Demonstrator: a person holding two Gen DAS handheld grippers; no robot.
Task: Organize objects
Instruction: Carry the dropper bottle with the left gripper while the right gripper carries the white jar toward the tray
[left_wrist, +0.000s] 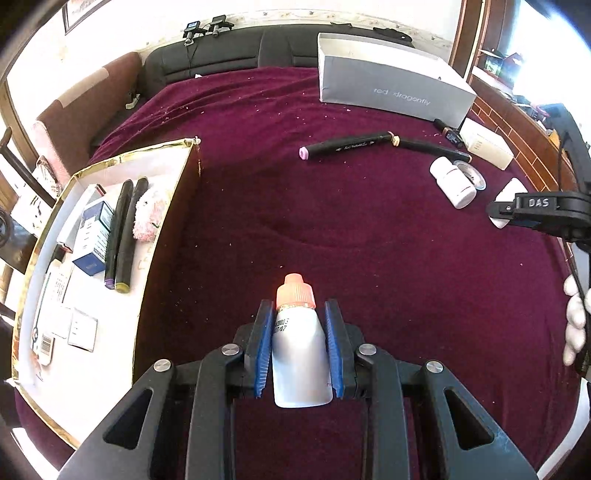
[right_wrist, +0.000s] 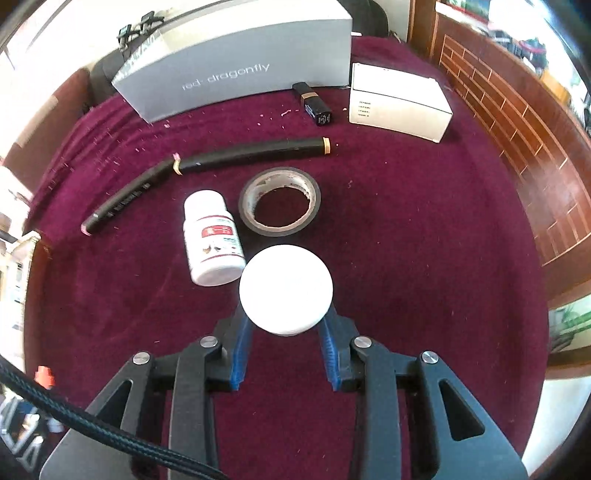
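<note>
My left gripper (left_wrist: 298, 317) is shut on a small white dropper bottle (left_wrist: 297, 354) with a pink cap, held above the maroon cloth (left_wrist: 332, 229). To its left is a gold-rimmed white box (left_wrist: 184, 147) holding markers, small cartons and a pink cloth. My right gripper (right_wrist: 286, 325) is shut on a round white jar (right_wrist: 285, 290); it also shows in the left wrist view (left_wrist: 506, 212). Ahead of it lie a white pill bottle (right_wrist: 212, 243), a tape roll (right_wrist: 279, 201), two black markers (right_wrist: 255, 151), a lipstick (right_wrist: 314, 103) and a white carton (right_wrist: 399, 101).
A grey shoebox (left_wrist: 391, 85) stands at the back of the table, also in the right wrist view (right_wrist: 236, 62). A black sofa (left_wrist: 221, 55) is behind the table. A brown brick-pattern wall (right_wrist: 517, 140) runs along the right.
</note>
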